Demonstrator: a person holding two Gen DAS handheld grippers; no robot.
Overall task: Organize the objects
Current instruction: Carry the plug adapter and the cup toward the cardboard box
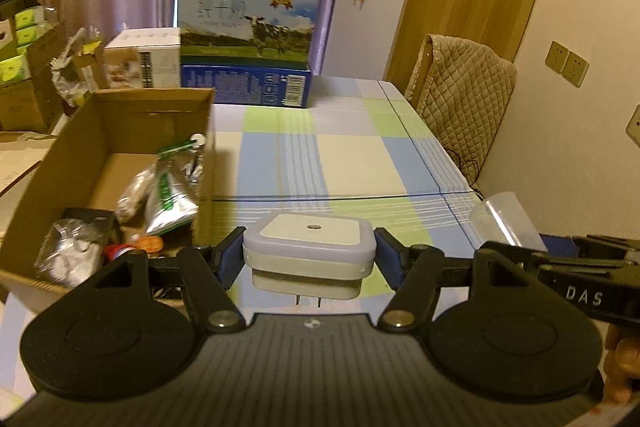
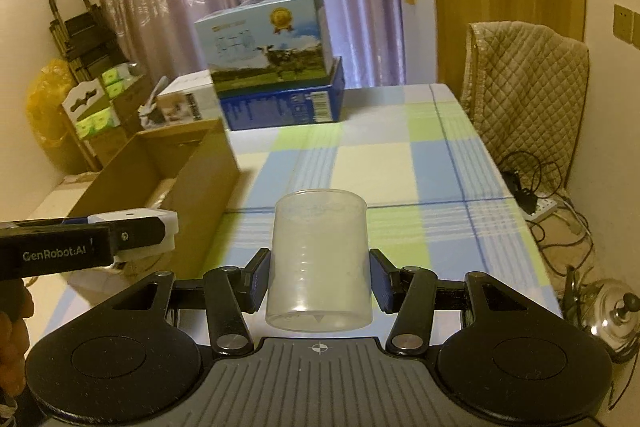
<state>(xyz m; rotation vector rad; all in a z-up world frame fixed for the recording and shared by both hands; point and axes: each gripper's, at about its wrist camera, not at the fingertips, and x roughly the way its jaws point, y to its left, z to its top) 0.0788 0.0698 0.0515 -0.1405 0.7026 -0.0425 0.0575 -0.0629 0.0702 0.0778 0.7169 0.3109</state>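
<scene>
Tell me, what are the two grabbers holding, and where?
Left gripper pinches the white plug-in night light by its sides. Right gripper squeezes the clear plastic cup by its sides.

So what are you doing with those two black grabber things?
A person is tidying up with a gripper in each hand. The left gripper holds a white plug-in night light above the checked tablecloth, beside the open cardboard box that already has packets in it. The right gripper holds a clear plastic cup.

"GenRobot.AI" on left claw [image 2: 170, 227], "DAS" on right claw [image 1: 516, 223]
</scene>
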